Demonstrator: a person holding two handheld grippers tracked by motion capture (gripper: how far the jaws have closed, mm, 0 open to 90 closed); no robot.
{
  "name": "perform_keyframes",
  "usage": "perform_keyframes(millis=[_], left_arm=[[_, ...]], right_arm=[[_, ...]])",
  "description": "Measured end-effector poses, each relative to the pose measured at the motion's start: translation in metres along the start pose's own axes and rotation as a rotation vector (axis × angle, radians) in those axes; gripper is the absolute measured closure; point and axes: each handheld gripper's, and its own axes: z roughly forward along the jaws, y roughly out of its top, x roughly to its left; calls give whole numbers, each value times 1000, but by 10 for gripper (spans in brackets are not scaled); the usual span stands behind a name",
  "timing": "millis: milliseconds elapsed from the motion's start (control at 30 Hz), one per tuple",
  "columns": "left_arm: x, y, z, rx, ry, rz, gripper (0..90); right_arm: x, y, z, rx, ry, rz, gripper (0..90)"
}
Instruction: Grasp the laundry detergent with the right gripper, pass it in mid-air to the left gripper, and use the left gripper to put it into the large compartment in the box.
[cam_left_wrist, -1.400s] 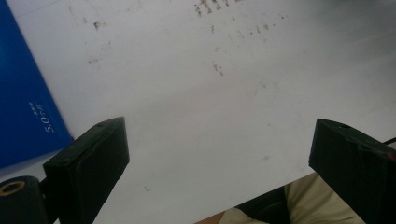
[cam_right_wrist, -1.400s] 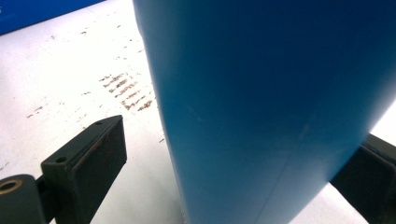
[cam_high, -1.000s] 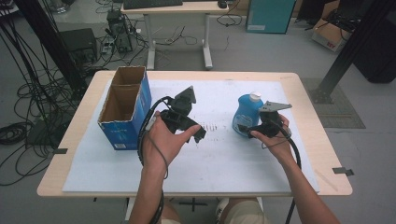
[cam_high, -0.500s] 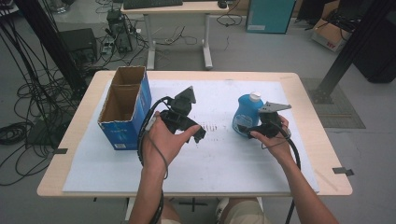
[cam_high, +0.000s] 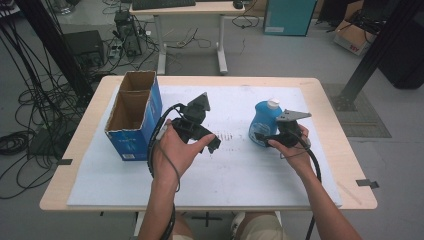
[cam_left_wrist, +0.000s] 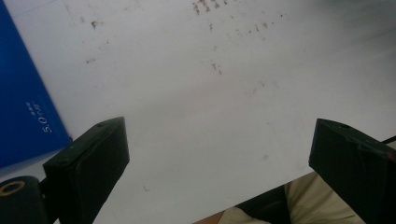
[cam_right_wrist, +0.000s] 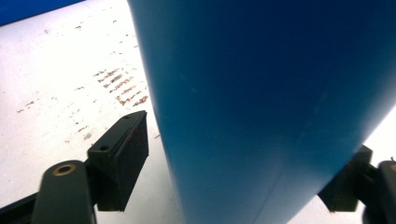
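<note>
Right now the person stands at the bench (cam_high: 330, 100) with a pair of tongs in each hand. The blue bottle (cam_high: 264, 123) with its white cap stands upright on the white sheet (cam_high: 235, 175), towards the right side of the bench. The right tongs (cam_high: 261, 136) sit low against the near side of that bottle, with the grey three-cornered plate on top of them. In the right gripper view the bottle (cam_right_wrist: 261, 102) is between the two black jaws, which have just been closing in on it. The left jaw stands a thin sliver off the bottle's wall; the right jaw is mostly hidden behind the bottle, so I cannot tell whether it presses. From what shows, the grip is not yet tight.

The left tongs (cam_high: 200, 107) are held up over the middle of the sheet, just right of the open cardboard box (cam_high: 131, 112) with its blue sides. In the left gripper view the left tongs (cam_left_wrist: 219, 149) stand wide apart with nothing between them, the stained white sheet beneath them and a blue side of the box (cam_left_wrist: 23, 102) at the edge. A black cable loops from these tongs down past the person's left wrist.

The box stands at the left end of the sheet, well apart from the bottle, its top open and split into two compartments.
</note>
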Motion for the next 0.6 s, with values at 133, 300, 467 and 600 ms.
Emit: perform_keyframes(millis=[133,300,467,600], left_arm=[[1,0,0,1,0,-1,54],[1,0,0,1,1,-3,53],[1,0,0,0,3,-2,53],[0,0,0,1,2,0,54]], right_arm=[[-1,0,-1,-4,-3,9,277],[0,0,-1,-10,3,-1,328],[-1,0,-1,-17,-4,-4,394],[-1,-1,0,-18,-7,-6,397]])
